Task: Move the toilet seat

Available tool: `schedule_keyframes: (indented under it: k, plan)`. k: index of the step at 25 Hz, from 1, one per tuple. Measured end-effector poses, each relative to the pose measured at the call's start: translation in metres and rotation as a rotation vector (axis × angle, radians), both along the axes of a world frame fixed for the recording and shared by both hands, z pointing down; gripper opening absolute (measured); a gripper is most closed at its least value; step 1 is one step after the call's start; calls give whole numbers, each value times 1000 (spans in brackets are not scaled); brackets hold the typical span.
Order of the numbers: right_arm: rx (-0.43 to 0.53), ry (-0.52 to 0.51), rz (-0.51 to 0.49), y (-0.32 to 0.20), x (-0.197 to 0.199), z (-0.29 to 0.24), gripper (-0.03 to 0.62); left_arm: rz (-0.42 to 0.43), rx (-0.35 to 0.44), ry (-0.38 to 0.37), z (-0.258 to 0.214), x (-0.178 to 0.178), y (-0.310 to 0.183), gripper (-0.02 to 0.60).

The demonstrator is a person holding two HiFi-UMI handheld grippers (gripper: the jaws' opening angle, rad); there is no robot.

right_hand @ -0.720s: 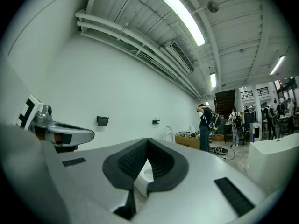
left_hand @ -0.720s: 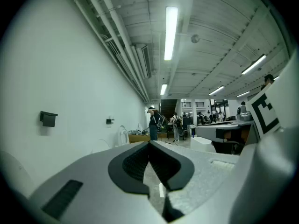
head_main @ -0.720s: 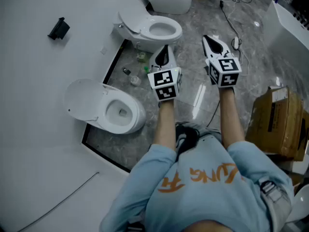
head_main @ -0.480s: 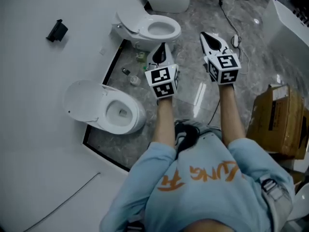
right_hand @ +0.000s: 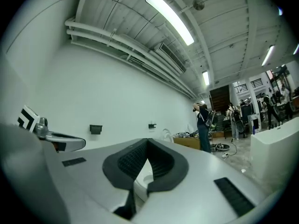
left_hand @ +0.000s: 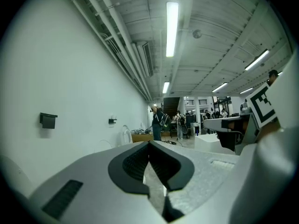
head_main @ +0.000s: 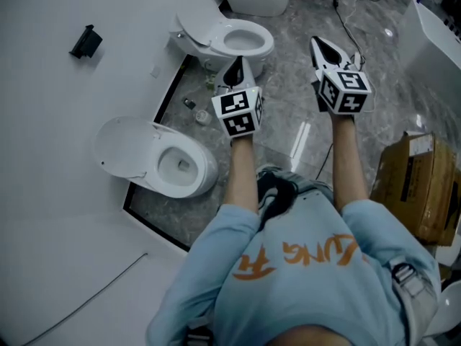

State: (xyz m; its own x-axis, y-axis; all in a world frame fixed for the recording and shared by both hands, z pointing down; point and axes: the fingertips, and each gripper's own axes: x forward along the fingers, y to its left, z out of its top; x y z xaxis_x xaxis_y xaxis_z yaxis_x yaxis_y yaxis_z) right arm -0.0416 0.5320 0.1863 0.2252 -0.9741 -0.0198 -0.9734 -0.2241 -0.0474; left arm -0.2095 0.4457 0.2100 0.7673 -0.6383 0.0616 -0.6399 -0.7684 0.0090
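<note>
Three white toilets stand along the white wall in the head view. The nearest toilet (head_main: 173,166) has its lid (head_main: 130,146) raised towards the wall. The second toilet (head_main: 238,40) also has its lid up. My left gripper (head_main: 235,69) is held in the air between these two toilets, shut and holding nothing. My right gripper (head_main: 318,45) is further right over the grey floor, also shut and holding nothing. In the left gripper view the left gripper (left_hand: 149,143) has its jaws together, and in the right gripper view so does the right gripper (right_hand: 147,141). Neither gripper touches a toilet.
A black holder (head_main: 85,42) is fixed on the wall. Small bottles (head_main: 198,112) lie on the floor by the wall. A cardboard box (head_main: 414,186) stands at the right, a white tub (head_main: 436,31) at the far right. Cables (head_main: 346,24) trail across the floor.
Both grippers have risen and moved forward a little; the right one has also shifted right. Both have stayed shut.
</note>
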Motion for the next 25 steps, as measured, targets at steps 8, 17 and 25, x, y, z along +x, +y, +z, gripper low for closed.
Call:
schedule_keyframes:
  k: [8, 17, 25]
  plan:
    - [-14, -3, -29, -25, 8, 9, -2, -22, -8, 1, 2, 4, -30, 2]
    - [-18, 3, 80, -53, 90, 18, -2, 12, -21, 13, 20, 60, -89, 2]
    - [-128, -34, 56, -145, 133, 70, -2, 22, -123, -40, 72, 119, -173, 2]
